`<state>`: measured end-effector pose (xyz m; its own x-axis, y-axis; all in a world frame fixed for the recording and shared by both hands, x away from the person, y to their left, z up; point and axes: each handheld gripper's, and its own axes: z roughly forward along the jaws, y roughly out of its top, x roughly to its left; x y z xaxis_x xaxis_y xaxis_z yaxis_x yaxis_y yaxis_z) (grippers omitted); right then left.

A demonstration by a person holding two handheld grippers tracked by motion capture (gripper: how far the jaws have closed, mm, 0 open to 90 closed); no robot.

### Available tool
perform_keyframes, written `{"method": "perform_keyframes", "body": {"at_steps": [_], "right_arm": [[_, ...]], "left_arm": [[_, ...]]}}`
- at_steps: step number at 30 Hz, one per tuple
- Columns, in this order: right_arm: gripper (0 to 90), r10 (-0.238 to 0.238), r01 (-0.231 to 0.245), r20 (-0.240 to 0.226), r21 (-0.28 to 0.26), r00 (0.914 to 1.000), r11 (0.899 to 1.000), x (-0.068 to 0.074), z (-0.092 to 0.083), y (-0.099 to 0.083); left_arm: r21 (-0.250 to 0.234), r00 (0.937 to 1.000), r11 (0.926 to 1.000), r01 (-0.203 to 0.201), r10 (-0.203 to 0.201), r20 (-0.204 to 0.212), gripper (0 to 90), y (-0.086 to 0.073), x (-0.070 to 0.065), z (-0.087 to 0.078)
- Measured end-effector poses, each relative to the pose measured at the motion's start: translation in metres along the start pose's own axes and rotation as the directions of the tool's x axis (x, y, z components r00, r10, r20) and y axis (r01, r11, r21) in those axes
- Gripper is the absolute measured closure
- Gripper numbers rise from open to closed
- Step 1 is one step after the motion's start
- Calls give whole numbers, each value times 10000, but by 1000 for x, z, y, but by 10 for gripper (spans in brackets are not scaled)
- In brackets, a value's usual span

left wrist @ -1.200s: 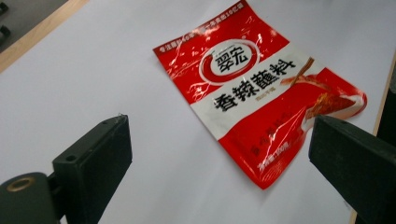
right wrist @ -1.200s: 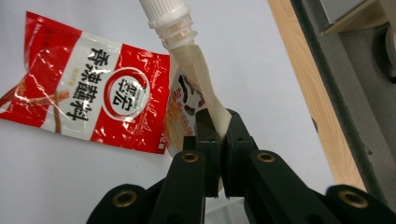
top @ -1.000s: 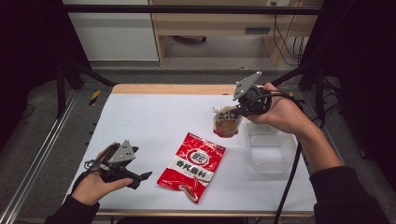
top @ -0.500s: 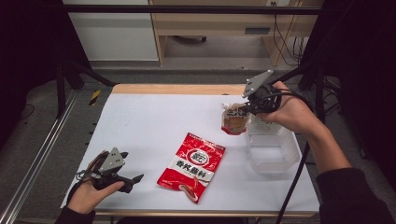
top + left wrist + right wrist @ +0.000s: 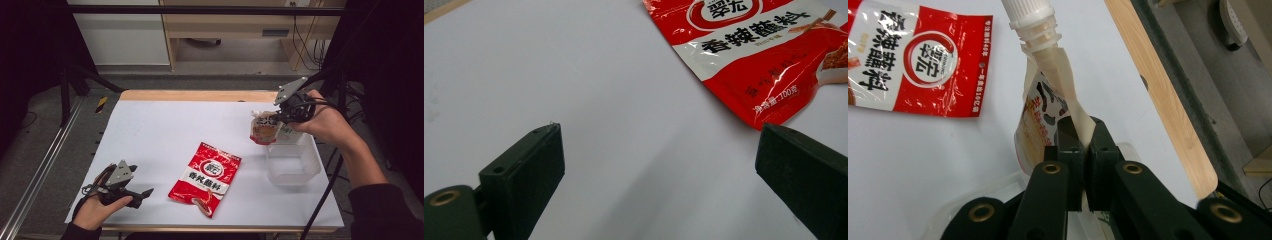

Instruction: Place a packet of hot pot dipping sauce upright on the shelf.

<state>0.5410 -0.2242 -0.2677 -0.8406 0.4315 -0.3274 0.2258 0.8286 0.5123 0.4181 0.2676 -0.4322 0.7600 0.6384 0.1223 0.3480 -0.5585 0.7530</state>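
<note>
My right gripper (image 5: 278,118) (image 5: 1081,137) is shut on the edge of a spouted pouch (image 5: 265,128) (image 5: 1040,117) with a white screw cap (image 5: 1029,12). The pouch hangs in the air at the near left corner of a clear plastic tub (image 5: 295,162) (image 5: 983,192). A red seasoning packet (image 5: 206,176) (image 5: 764,55) (image 5: 913,62) lies flat on the white table (image 5: 165,130). My left gripper (image 5: 140,195) (image 5: 659,155) rests low at the table's front left, open, its jaws wide apart with nothing between them, the packet's corner just beyond.
The table has a wooden far edge (image 5: 200,95) (image 5: 1158,95). Black stand legs (image 5: 75,80) flank the table on both sides. A cable (image 5: 325,195) trails from the right gripper past the tub.
My right gripper has carried the pouch to the right, up to the tub's corner. My left hand has sunk toward the table at the front left.
</note>
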Motion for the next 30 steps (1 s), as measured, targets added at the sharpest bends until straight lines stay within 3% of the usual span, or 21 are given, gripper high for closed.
{"method": "perform_keyframes", "body": {"at_steps": [6, 30], "right_arm": [[880, 305, -306, 109, 112, 9995, 9995, -5, 0, -12], [880, 578, -617, 675, 579, 9960, 9964, -20, 10, -34]], "left_arm": [[37, 9999, 10000, -14, 13, 120, 56, 0, -1, 2], [128, 9992, 9999, 4, -9, 393, 56, -3, -5, 7]]}}
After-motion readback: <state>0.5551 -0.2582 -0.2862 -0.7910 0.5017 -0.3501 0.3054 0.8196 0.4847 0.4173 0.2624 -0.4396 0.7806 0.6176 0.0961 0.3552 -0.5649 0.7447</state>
